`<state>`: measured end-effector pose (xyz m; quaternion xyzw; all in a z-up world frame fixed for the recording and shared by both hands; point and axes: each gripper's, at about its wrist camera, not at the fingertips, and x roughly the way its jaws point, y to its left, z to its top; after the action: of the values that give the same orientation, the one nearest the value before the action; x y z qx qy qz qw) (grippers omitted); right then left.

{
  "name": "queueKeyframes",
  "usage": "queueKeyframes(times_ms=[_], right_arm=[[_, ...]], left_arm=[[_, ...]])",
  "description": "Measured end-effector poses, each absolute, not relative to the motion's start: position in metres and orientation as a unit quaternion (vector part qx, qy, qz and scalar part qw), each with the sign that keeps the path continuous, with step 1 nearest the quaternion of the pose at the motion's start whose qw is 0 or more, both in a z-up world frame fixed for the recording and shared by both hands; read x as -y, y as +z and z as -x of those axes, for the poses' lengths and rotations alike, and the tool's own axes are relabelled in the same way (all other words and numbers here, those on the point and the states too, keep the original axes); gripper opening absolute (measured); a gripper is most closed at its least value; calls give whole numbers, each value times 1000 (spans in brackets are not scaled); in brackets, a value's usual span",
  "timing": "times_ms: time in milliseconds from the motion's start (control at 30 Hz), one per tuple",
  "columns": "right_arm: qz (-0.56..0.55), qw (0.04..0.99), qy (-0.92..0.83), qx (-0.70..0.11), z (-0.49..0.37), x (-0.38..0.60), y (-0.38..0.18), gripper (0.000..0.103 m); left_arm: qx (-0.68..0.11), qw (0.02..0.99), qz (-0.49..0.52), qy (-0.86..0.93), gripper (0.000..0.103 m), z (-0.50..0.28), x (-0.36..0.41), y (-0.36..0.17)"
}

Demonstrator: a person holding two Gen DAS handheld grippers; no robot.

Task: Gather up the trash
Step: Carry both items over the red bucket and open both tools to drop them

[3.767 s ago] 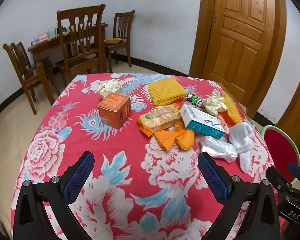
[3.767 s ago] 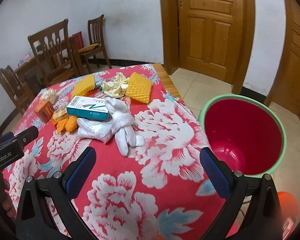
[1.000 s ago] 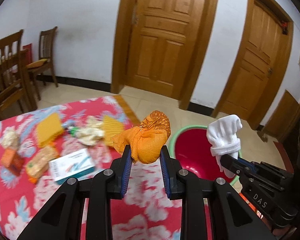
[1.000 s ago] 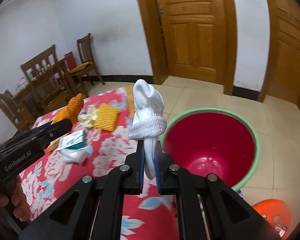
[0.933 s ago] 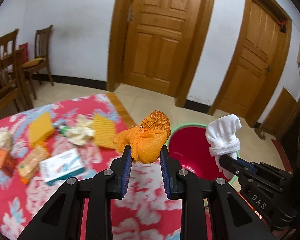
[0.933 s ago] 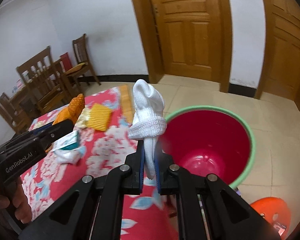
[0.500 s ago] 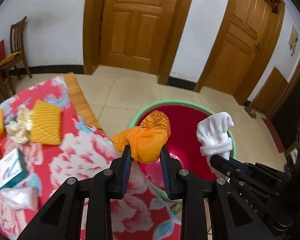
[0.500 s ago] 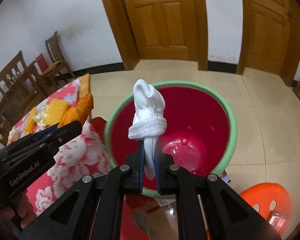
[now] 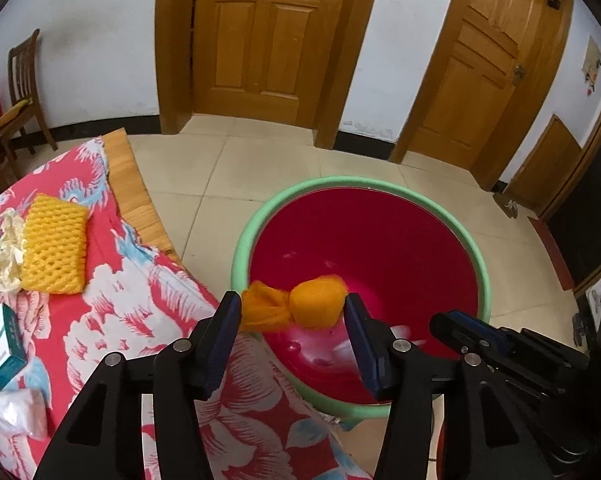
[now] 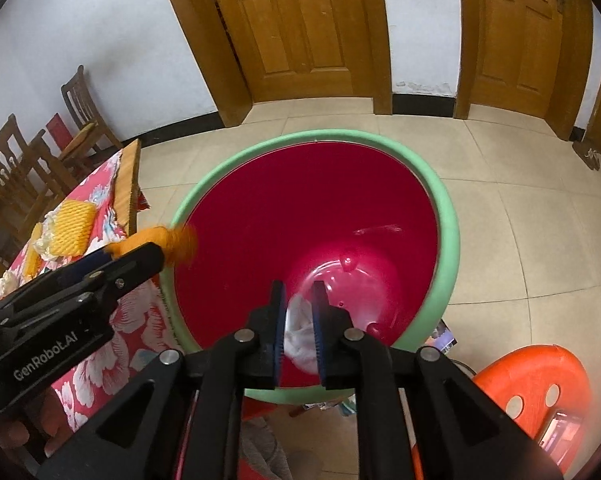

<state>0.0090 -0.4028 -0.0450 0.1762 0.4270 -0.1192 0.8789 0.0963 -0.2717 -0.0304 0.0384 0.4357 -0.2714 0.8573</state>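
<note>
Left gripper [image 9: 292, 316] spread, orange mesh wad [image 9: 296, 308] loose between fingers, over near-left rim of red bucket [image 9: 478, 264]; right gripper [image 10: 298, 312] parted slightly, white cloth [image 10: 298, 334] falling

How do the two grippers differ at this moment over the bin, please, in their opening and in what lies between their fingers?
The left gripper is spread wide, its jaws clear of the blurred orange mesh bundle between them; the right gripper is only narrowly parted, the white sock low between its jaws. The left gripper sits at the table-side rim of the red bin; the right looks down at its floor. Both appear to be releasing.
</note>
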Motion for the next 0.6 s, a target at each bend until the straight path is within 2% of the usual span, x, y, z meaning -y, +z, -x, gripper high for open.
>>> queueKeyframes(times_ms=[67,300,433,600], right_arm=[[-175,879,-126,-425,-8,404,-43,30],[-170,884,-132,-415,-1,399,-33,32],[-167,888,-129,-408,2,395,-27,32],[-168,892,-135,-397,9,395,-18,33]], left_arm=[[-438,857,-34,-267,55,-97,268,-30],[-433,863,-26,-258,55,-91,251,-21],[-419,870,-19,-258,64,-87,243,-12],[-408,875,-17,-259,64,-85,242,-2]])
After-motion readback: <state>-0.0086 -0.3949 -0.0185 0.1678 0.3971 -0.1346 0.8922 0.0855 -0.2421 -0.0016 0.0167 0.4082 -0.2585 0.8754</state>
